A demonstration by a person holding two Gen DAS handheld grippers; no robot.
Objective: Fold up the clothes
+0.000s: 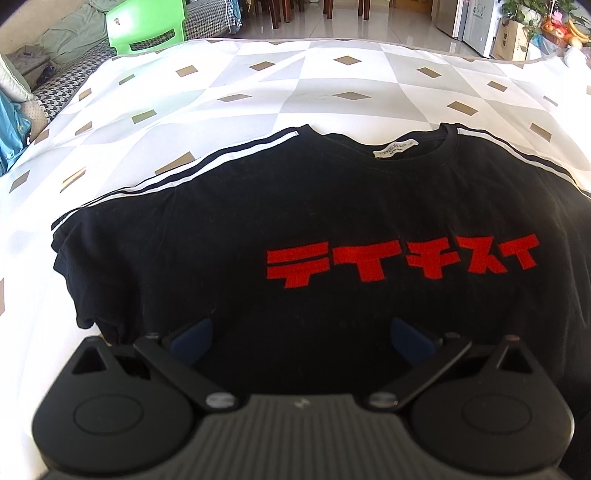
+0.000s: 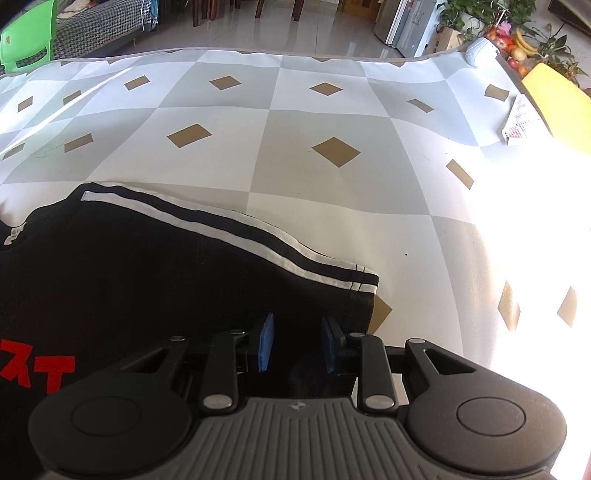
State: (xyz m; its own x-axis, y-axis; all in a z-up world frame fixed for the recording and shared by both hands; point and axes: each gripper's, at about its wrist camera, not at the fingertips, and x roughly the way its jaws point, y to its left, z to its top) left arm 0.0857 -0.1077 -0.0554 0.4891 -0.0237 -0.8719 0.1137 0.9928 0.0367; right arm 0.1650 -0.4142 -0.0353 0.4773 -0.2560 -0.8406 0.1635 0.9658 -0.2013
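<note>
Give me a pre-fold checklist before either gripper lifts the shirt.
1. Shirt flat on the cloth, front up: ok.
2. Left gripper open over the shirt: ok.
3. Right gripper over the sleeve, jaws narrowed: ok.
4. Right pads pinching fabric: cannot tell.
5. Left sleeve smooth: not ok, bunched at the hem.
6. Room on the cloth beyond the collar: ok.

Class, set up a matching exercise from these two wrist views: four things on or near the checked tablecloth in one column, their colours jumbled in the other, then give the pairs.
Things:
1. spread-out cotton T-shirt
2. block lettering on its chest
3. plastic chair beyond the table
4. flat board at the table's right edge

Colours:
A. green
B. yellow
C. black
D. red

Pairs: 1-C, 2-D, 3-A, 4-B
</note>
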